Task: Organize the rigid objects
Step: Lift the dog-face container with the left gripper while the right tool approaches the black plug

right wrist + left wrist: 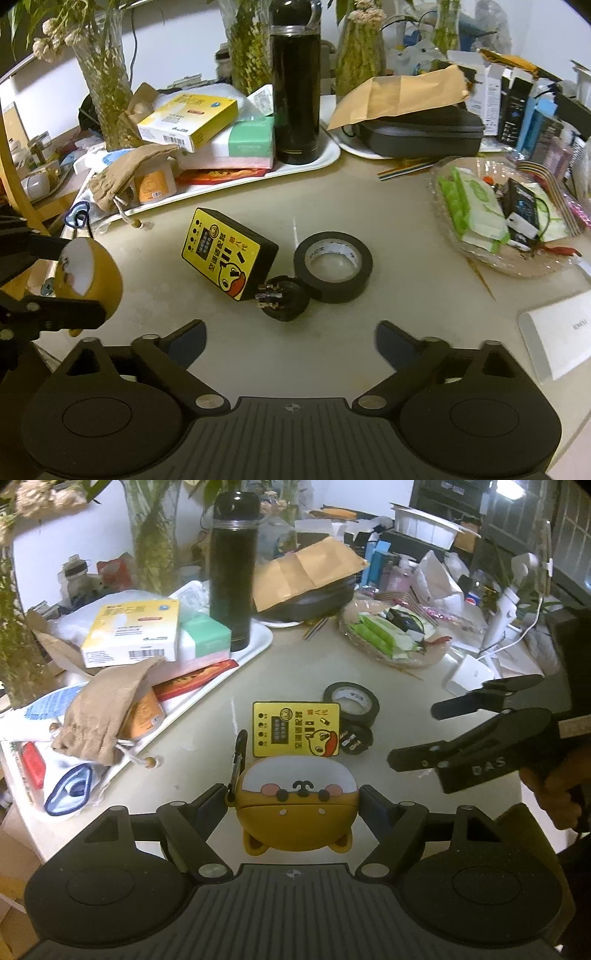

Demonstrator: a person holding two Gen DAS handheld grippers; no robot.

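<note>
The left gripper clamps a brown cartoon earbud case above the desk. The right gripper stands wide open, holding nothing. Beyond it at 12 o'clock lie a yellow adapter, plug and black tape roll, touching.

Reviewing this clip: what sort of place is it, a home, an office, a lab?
Most likely a home, at a cluttered table used as a catch-all. Vases of greenery stand along the wall, a tray holds a thermos and medicine-style boxes, and a snack basket sits nearby.
</note>
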